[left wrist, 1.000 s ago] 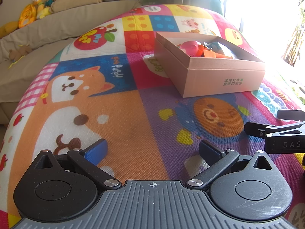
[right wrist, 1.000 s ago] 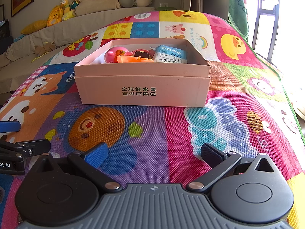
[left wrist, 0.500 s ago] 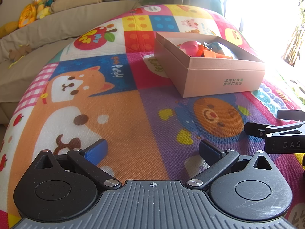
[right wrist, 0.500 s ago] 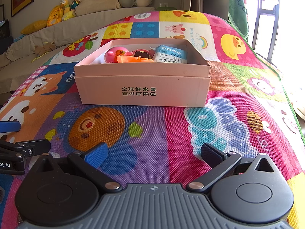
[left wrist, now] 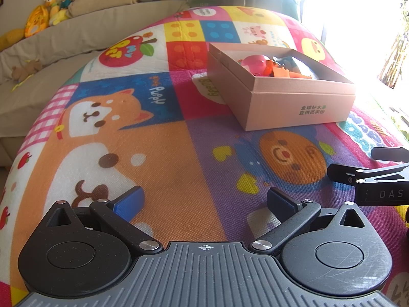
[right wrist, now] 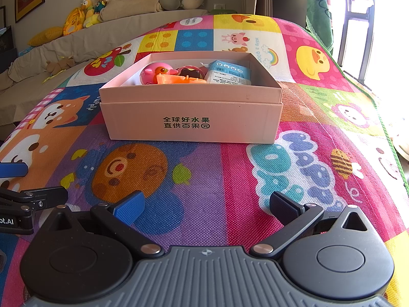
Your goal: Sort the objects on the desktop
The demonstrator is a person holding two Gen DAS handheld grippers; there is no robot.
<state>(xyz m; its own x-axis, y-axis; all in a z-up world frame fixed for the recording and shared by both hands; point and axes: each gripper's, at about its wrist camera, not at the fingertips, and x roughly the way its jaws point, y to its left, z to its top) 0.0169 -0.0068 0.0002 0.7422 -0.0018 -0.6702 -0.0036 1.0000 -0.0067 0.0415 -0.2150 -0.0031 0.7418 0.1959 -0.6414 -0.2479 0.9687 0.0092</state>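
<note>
Right wrist view: the right hand-held gripper (right wrist: pixel 205 206) hangs low over the play mat (right wrist: pixel 209 179) with its fingers spread wide, nothing between them. Off at nine o'clock the tip of the left hand-held gripper (right wrist: pixel 15 186) pokes into view. Its own camera shows that left hand-held gripper (left wrist: pixel 204 202) equally released and empty, with the right one's side just beside it at three o'clock.

Straight ahead at twelve o'clock sits the pink cardboard box (right wrist: pixel 191 122), square to the right camera; from the left camera the box (left wrist: pixel 294 107) lies toward one o'clock, well apart. Inside are a pink duck toy (right wrist: pixel 157 73), an orange plastic piece (right wrist: pixel 179 79), a dark round toy (right wrist: pixel 191 71) and a small blue-and-white carton (right wrist: pixel 230 73), all packed close against each other. I see nothing loose on the mat around the box, so the sorting looks about finished, or else whatever remains lies outside both views.

If another thing does have to go in, I'd judge the free corner at the near left of the box the best spot. Come in high over the near wall, keep the fingers clear of the rim, and let go low so nothing bounces onto the mat. Otherwise, simply hold both tools level and away from the box so it isn't nudged.

Beyond the mat, at eleven o'clock, a sofa (right wrist: pixel 76 46) carries stuffed toys (right wrist: pixel 92 10).
</note>
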